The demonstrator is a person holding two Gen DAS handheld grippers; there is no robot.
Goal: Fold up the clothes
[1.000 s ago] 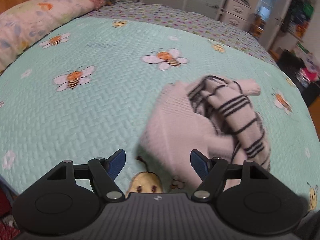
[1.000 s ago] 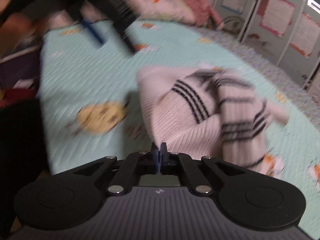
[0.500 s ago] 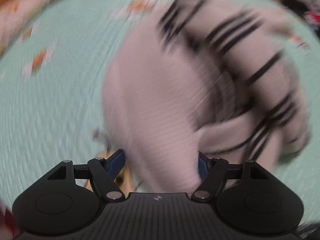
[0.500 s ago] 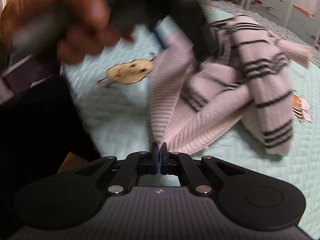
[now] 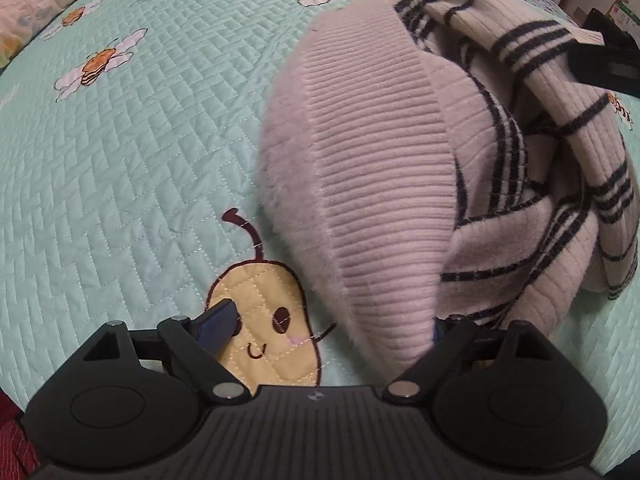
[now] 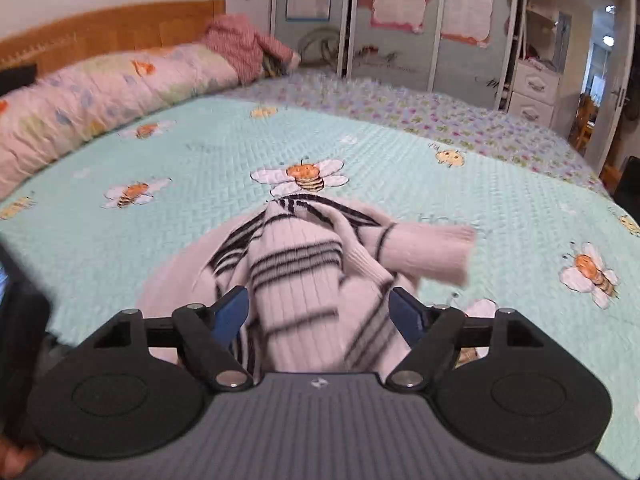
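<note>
Both sets of jaws are standing spread: the left gripper is straddling the sweater's hem, the right gripper its striped folds. The sweater is lying crumpled on the bed, sleeve pointing to 3 o'clock.

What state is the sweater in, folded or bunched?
Bunched, not folded. The sweater lies in a crumpled heap on the quilt, striped layers twisted over one another, one sleeve sticking out sideways.
</note>
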